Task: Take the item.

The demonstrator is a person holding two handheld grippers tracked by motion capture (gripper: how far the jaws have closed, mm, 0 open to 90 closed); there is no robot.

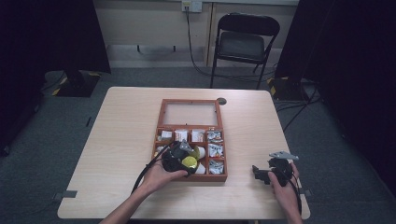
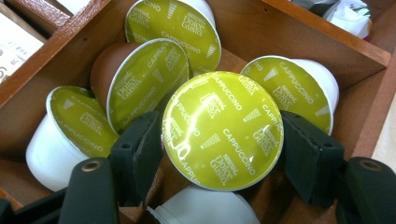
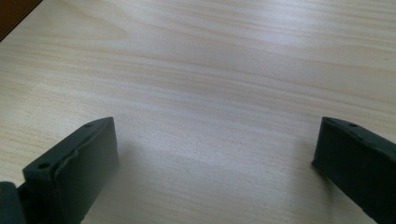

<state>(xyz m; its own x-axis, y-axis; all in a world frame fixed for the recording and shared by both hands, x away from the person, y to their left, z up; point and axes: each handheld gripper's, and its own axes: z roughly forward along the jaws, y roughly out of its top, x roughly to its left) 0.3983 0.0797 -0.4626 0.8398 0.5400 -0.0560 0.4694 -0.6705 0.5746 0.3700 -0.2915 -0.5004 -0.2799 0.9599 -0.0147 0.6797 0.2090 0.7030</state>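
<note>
The left gripper [image 2: 222,140] has its fingers [image 2: 137,154] closed on a capsule [image 2: 223,130] with a green foil lid marked cappuccino, one black pad at each side of the lid's rim, touching it. The capsule sits between the two fingers, lid facing the camera, over a compartment of the wooden box [image 1: 161,121] near its front edge. Four more green-lidded capsules lie in that compartment just behind and beside it: one white at the left [image 2: 70,130], one brown [image 2: 135,79] leaning against it, one at the top [image 2: 173,28] and one white at the right [image 2: 299,88]; another white body [image 2: 205,210] shows just below the held one. The neighbours crowd both fingers closely. Wooden dividers [image 2: 299,42] wall the compartment.

The right gripper [image 3: 215,163] has its fingers [image 3: 79,168] wide apart with nothing between them, over bare tabletop [image 3: 210,70], well apart from the box. In the high view it [image 1: 264,175] rests right of the box.
</note>
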